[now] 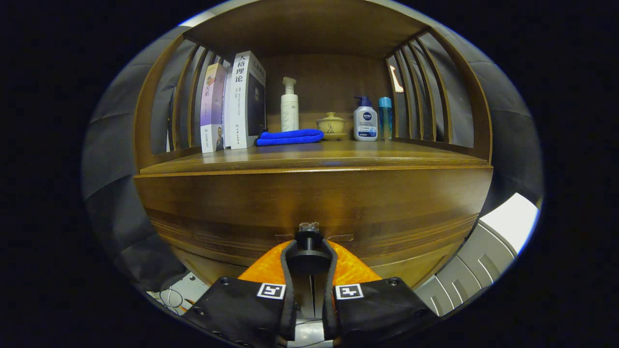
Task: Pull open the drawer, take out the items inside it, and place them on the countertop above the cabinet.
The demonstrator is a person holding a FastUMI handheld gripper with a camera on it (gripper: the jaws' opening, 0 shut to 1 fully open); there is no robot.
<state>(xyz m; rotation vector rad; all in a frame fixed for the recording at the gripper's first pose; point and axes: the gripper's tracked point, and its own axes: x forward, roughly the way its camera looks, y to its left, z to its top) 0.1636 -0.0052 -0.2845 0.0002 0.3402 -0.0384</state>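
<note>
A brown wooden cabinet fills the view, with its drawer front (309,203) facing me below the countertop (314,157). A dark round drawer knob (309,241) sticks out from the middle of the drawer front. My gripper (309,253) is closed around that knob, one finger pressing on each side of it. The drawer looks flush with the cabinet, and its inside is hidden.
On the countertop stand upright books (237,104), a white pump bottle (289,106), a folded blue cloth (289,137), a small lidded bowl (331,124), a white pump dispenser (365,121) and a blue bottle (385,116). Slatted wooden sides (425,96) enclose the shelf.
</note>
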